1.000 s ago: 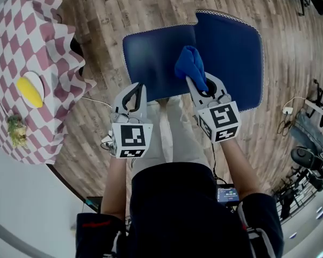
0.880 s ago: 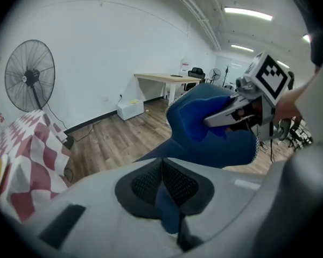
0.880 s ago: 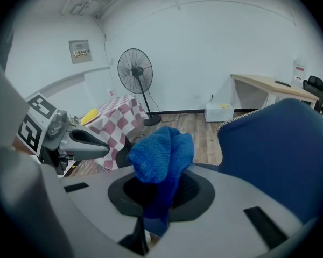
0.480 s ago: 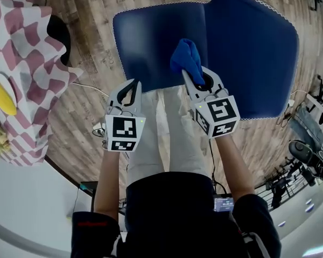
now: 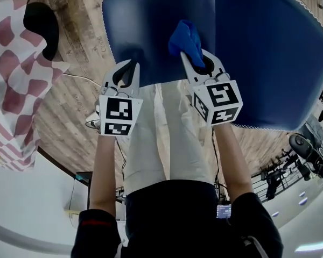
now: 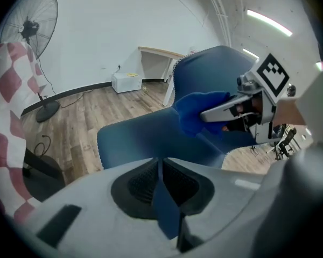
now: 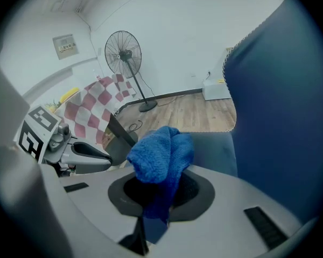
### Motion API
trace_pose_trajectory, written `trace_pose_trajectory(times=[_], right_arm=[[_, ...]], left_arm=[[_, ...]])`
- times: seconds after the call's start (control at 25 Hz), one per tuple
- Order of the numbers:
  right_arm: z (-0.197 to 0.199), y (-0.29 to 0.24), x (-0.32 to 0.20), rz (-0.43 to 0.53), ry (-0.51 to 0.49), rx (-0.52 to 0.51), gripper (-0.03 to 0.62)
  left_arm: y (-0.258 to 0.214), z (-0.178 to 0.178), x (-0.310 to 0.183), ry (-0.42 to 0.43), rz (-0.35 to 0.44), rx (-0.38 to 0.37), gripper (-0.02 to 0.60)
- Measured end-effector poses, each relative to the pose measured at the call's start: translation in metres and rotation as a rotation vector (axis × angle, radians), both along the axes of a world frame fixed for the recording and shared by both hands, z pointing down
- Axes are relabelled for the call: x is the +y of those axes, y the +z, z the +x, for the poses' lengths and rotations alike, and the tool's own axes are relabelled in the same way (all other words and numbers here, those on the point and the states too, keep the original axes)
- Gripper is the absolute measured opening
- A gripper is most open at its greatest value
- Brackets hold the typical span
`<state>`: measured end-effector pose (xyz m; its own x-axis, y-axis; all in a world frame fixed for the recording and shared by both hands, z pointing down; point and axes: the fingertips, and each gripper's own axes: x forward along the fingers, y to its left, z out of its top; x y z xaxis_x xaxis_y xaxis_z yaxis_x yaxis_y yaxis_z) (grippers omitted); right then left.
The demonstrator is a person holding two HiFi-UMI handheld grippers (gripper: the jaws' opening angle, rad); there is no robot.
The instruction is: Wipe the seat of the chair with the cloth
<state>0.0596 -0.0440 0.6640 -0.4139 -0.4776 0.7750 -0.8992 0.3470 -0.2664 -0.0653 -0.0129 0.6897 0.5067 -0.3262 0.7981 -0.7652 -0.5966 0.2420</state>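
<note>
Blue knitted cloth (image 5: 186, 41), bunched, clamped in your right gripper (image 5: 195, 58); long axis points far, over dark blue padded chair seat (image 5: 145, 26), near edge. Your left gripper (image 5: 130, 66): jaws together, empty, just left.

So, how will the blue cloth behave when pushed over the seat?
Probably floppy: the blue knitted cloth bunches and folds above the right hand-held gripper pinching it. Likely light: one pinch carries it. It may slide easily on the smooth dark blue chair seat.
</note>
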Motion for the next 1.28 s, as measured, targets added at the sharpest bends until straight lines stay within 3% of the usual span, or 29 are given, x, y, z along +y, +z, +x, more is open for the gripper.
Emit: trace_pose_trajectory(times=[0.24, 0.36, 0.48, 0.68, 0.88, 1.28], right_arm=[[0.006, 0.034, -0.004, -0.039, 0.020, -0.013, 0.041], [0.010, 0.045, -0.004, -0.051, 0.018, -0.002, 0.041], [0.015, 0.053, -0.004, -0.059, 0.016, 0.009, 0.041], [0.022, 0.061, -0.003, -0.071, 0.029, 0.023, 0.041], [0.033, 0.067, -0.006, -0.070, 0.047, 0.046, 0.041], [0.047, 0.076, -0.025, -0.038, 0.043, 0.121, 0.041]], left_arm=[[0.049, 0.004, 0.005, 0.088, -0.025, -0.057, 0.027], [0.072, 0.009, 0.006, 0.159, -0.057, -0.072, 0.133], [0.084, 0.013, -0.001, 0.211, -0.050, -0.091, 0.180], [0.098, 0.021, 0.001, 0.286, -0.038, -0.125, 0.318], [0.108, 0.021, 0.009, 0.257, -0.040, -0.120, 0.344], [0.126, 0.014, 0.011, 0.232, -0.001, -0.199, 0.350]])
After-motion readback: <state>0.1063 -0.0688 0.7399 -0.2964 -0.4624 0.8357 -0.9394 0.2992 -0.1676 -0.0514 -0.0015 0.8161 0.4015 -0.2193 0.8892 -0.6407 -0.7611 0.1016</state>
